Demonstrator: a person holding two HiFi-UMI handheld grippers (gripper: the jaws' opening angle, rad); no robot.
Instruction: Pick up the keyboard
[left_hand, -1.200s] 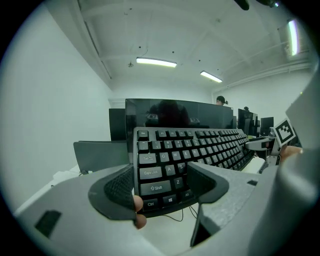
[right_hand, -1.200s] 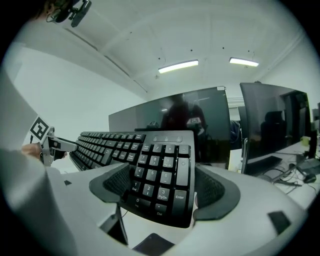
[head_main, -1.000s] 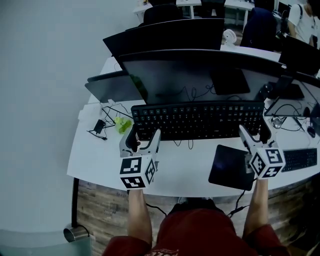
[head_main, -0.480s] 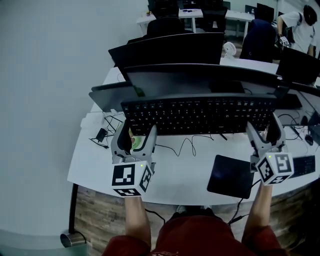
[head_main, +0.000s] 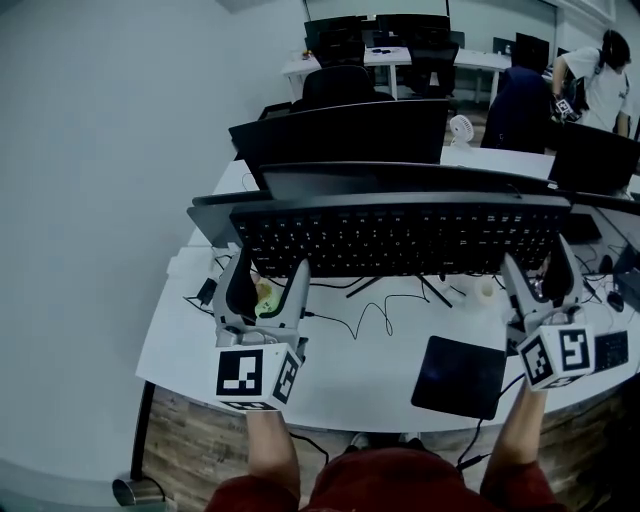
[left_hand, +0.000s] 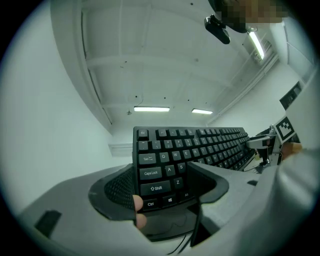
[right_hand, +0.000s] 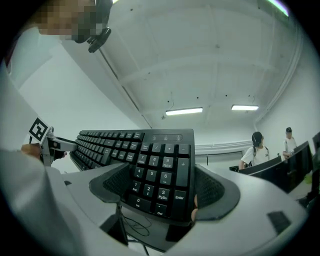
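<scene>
A long black keyboard (head_main: 400, 238) hangs in the air above the white desk (head_main: 200, 340), its keys facing me. My left gripper (head_main: 265, 282) is shut on its left end and my right gripper (head_main: 541, 275) is shut on its right end. In the left gripper view the keyboard (left_hand: 170, 160) sits between the jaws of the left gripper (left_hand: 162, 192) at the Shift and Ctrl keys. In the right gripper view the number pad of the keyboard (right_hand: 160, 175) is clamped in the right gripper (right_hand: 157, 192). A thin cable (head_main: 375, 305) trails from the keyboard down to the desk.
Dark monitors (head_main: 340, 130) stand right behind the keyboard. A black mouse pad (head_main: 460, 375) lies at the near right, and another keyboard (head_main: 610, 350) at the far right edge. Loose cables and a small green object (head_main: 265, 296) lie at the left. A person (head_main: 600, 60) stands far behind.
Both grippers have risen with the keyboard between them. It has come off the desk and now hangs higher, in front of the monitors, with its cable trailing below.
</scene>
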